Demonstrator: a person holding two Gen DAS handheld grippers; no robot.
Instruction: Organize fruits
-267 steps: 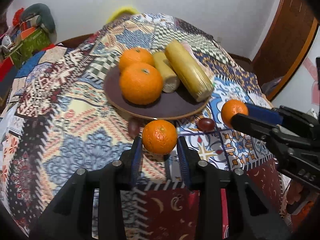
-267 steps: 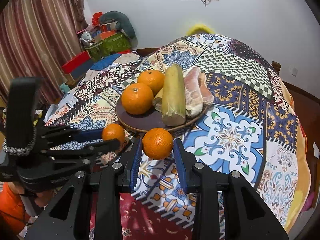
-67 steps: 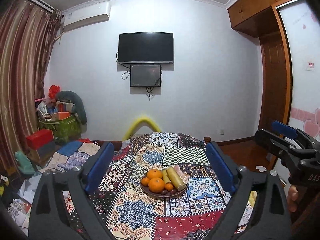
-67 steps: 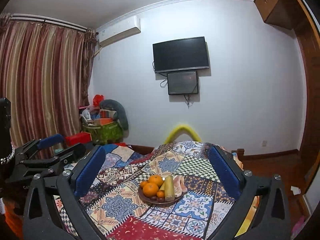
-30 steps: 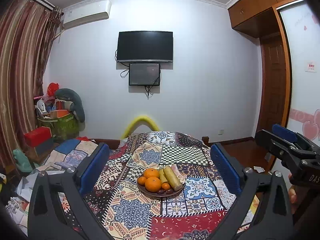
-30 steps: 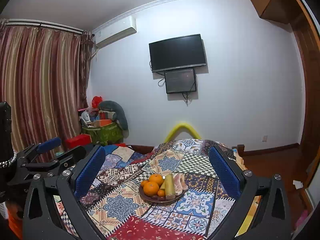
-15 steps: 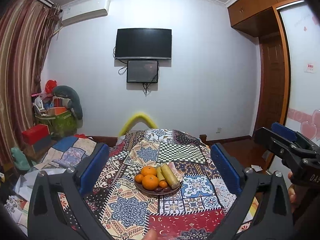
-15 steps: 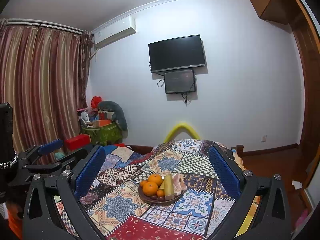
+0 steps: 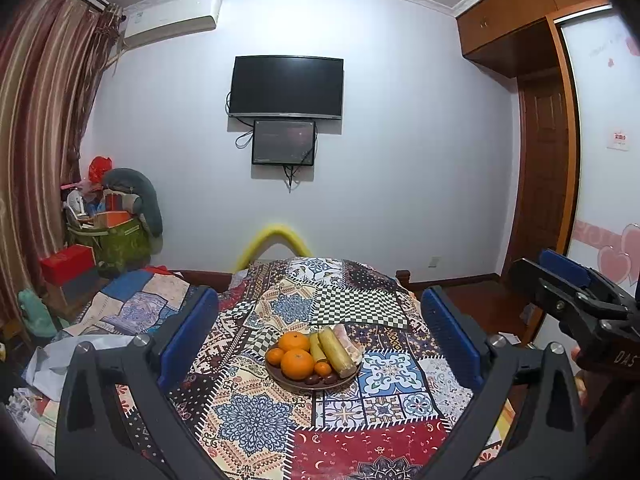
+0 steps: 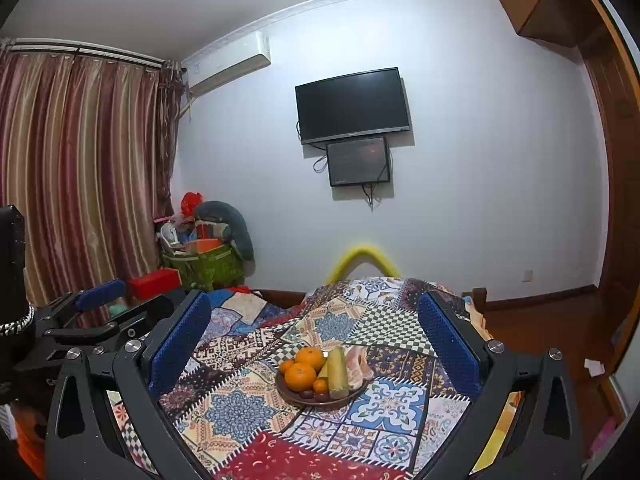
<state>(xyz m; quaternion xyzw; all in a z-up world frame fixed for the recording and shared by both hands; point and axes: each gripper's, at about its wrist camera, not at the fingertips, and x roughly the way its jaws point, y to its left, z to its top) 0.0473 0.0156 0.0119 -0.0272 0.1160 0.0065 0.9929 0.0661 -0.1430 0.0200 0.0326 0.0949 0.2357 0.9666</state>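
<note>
A dark round plate (image 9: 347, 382) sits mid-table on the patchwork cloth; it also shows in the right wrist view (image 10: 343, 399). It holds several oranges (image 9: 297, 363) (image 10: 300, 376), yellow corn cobs (image 9: 337, 351) (image 10: 338, 368), a pinkish fruit piece (image 10: 357, 362) and small dark dates (image 9: 320, 379). My left gripper (image 9: 318, 340) is open and empty, held back from the table. My right gripper (image 10: 314, 342) is open and empty too, also well back. Each gripper shows at the edge of the other's view.
The table's patchwork cloth (image 9: 260, 412) surrounds the plate. A yellow chair back (image 9: 278, 238) stands at the far edge. Green bags and a red box (image 9: 66, 262) pile up at the left by the curtain. A wooden door (image 9: 546, 176) is at the right.
Both grippers let go of their oranges, which now lie on the plate, and pulled far back and up from the table with jaws wide. Over the last second the views barely shift.
</note>
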